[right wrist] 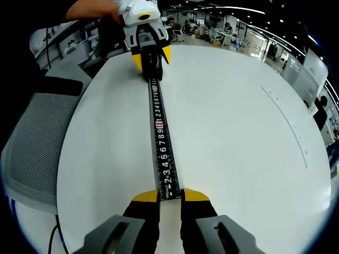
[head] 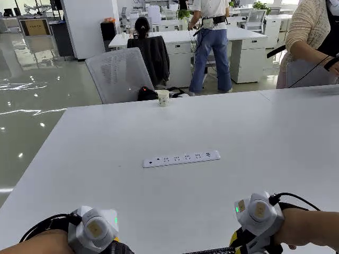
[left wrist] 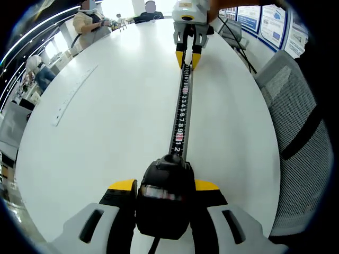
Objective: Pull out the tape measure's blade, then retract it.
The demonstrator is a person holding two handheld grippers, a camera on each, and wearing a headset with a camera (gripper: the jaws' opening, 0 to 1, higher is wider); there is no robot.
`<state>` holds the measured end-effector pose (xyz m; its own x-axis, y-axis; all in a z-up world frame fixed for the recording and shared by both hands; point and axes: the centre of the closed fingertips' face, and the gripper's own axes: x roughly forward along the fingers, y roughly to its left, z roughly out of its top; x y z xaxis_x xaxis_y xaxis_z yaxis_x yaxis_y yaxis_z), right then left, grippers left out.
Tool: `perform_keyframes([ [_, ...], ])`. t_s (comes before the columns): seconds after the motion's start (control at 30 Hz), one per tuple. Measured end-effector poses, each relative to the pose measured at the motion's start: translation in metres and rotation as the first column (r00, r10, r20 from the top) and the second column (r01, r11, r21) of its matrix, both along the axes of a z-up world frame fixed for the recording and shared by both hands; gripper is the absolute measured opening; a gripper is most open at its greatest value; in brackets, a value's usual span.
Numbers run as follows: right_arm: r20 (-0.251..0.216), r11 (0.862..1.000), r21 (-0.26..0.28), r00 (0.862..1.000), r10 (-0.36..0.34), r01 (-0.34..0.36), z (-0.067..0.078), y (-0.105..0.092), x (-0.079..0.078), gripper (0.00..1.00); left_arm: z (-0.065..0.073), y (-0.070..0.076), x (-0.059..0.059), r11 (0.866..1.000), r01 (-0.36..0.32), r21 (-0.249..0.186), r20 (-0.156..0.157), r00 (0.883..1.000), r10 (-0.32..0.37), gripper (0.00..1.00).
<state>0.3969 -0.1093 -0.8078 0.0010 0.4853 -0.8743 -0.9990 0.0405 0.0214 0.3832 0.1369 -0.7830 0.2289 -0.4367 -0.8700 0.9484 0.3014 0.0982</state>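
The left tool is clenched around the black case of the tape measure, holding it just above the white counter. From the case the blade runs straight out, numbers up, low along the counter to the right tool, whose 2 yellow-tipped jaws grip the blade's end between them. The 2 tools face each other, well apart, near the counter's near edge. In the head view a white power strip lies flat mid-counter, and a paper cup stands at the far edge
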Motion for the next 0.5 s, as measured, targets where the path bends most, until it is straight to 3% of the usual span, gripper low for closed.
perform_keyframes([
  [0.07,0.004,1.0,-0.004,1.0,0.007,-0.007,-0.0002,-0.0001,0.0002,0.12,0.001,0.0003,0.0,1.0,-0.016,-0.009,-0.013,1.0,0.015,0.35],
  [0.23,-0.01,1.0,-0.015,1.0,0.001,-0.002,-0.0004,0.0,0.001,0.13,-0.0012,-0.0014,-0.0003,1.0,0.007,0.019,-0.015,1.0,-0.007,0.35],
  [0.5,-0.003,0.999,-0.05,1.0,0.013,-0.013,-0.0017,0.0003,0.0002,0.13,-0.0007,-0.001,-0.0014,1.0,0.013,0.021,-0.019,1.0,-0.013,0.35],
])
